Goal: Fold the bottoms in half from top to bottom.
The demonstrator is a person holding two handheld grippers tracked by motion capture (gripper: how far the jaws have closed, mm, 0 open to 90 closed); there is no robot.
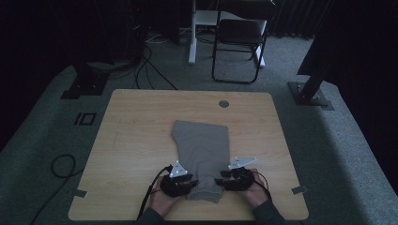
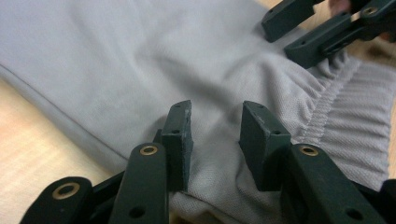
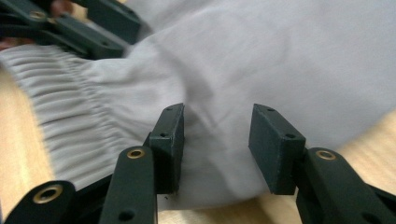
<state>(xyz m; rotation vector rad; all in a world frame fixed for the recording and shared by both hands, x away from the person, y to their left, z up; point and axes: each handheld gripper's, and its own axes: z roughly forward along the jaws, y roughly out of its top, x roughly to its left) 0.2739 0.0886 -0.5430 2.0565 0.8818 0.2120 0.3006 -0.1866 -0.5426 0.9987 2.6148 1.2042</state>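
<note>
Grey cloth, folded shorts (image 1: 202, 150) by the look of the gathered waistband, lying flat in the middle of the wooden bench (image 1: 131, 122), waistband end nearest the person. Flanking that near end from both sides: left gripper (image 1: 187, 183) at the left edge, right gripper (image 1: 222, 181) at the right edge, likely so that both corners can be taken together and the fold kept even. Standing parted, jaws of the left gripper (image 2: 215, 135), with fabric lying between and under them but nothing pinched. Standing parted too, jaws of the right gripper (image 3: 215, 140), straddling the hem just above the cloth, not pressing on it. Judging by this, hovering at the point of a grasp, not holding. Resting low, both hands (image 1: 162, 199) near the bench edge for steadiness.
</note>
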